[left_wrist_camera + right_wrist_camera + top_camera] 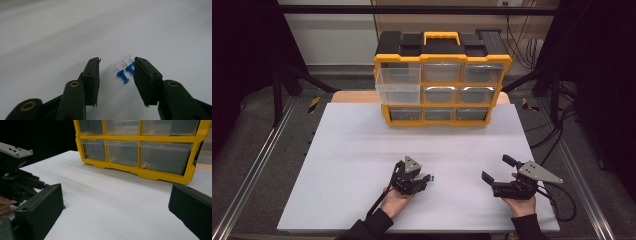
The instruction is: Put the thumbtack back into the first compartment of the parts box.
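Three blue push pins (123, 75) lie close together on the white board (352, 150), near its front middle. My left gripper (117, 60) is low over them with a jaw on either side; the rightmost pin sits against the right jaw's inner face, and the left jaw stands apart from them. In the high view the pins (430, 177) show as a blue speck at the left gripper (426, 179) tips. My right gripper (496, 168) rests at the front right, open wide, nothing between its jaws (116, 200).
A yellow and black drawer organizer (442, 80) stands at the board's far edge, with clear drawers; one drawer (398, 85) at its left is pulled out. The right gripper view shows the organizer (140, 145) ahead and the left gripper (15, 177) at the left.
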`<state>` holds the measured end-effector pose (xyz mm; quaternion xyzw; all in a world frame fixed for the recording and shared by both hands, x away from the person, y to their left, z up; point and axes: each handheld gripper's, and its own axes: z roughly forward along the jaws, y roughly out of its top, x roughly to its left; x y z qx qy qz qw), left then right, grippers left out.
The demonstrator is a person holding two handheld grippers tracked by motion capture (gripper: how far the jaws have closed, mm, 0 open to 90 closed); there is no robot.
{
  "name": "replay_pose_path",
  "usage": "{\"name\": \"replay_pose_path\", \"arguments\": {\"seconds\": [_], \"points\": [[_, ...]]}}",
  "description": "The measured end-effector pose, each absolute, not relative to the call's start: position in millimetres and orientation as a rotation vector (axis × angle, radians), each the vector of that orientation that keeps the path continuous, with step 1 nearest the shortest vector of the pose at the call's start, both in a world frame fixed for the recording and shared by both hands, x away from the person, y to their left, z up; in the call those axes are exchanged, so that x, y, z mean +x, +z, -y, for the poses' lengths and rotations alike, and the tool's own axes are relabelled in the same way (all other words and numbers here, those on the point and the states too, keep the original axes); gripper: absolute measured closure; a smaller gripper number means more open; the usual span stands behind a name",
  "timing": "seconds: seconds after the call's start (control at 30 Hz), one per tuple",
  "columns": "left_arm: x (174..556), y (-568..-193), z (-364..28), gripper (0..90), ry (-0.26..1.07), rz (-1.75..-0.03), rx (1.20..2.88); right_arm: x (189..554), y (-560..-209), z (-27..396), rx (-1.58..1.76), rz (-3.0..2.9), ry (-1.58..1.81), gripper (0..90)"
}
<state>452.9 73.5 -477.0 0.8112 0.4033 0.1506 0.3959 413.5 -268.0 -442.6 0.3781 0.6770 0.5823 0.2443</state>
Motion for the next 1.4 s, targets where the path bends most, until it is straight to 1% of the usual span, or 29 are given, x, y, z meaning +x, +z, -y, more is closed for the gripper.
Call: {"name": "replay_pose_path", "arguments": {"seconds": [0.2, 0.4, 0.73, 1.0, 1.3, 1.4], "points": [[452.6, -477.3, -71.8, 63.9, 0.379, -1.021, 2.073, 413.0, -442.2, 267.0, 1.044, -1.846, 1.611, 0.5], [451.7, -479.4, -67.4, 66.8, 0.377, -1.021, 2.081, 412.9, -442.2, 267.0, 1.045, -1.846, 1.610, 0.5], [451.2, -481.3, -63.6, 75.1, 0.397, -1.034, 2.090, 413.5, -442.4, 267.9, 1.034, -1.845, 1.597, 0.5], [451.4, -481.6, -63.5, 77.5, 0.401, -1.037, 2.089, 413.6, -442.3, 268.2, 1.031, -1.845, 1.597, 0.5], [450.0, -482.3, -62.7, 81.0, 0.433, -1.035, 2.101, 413.6, -442.2, 268.2, 1.031, -1.844, 1.597, 0.5], [449.7, -482.5, -62.2, 83.3, 0.436, -1.041, 2.099, 413.6, -442.5, 267.7, 1.033, -1.847, 1.600, 0.5]]}}
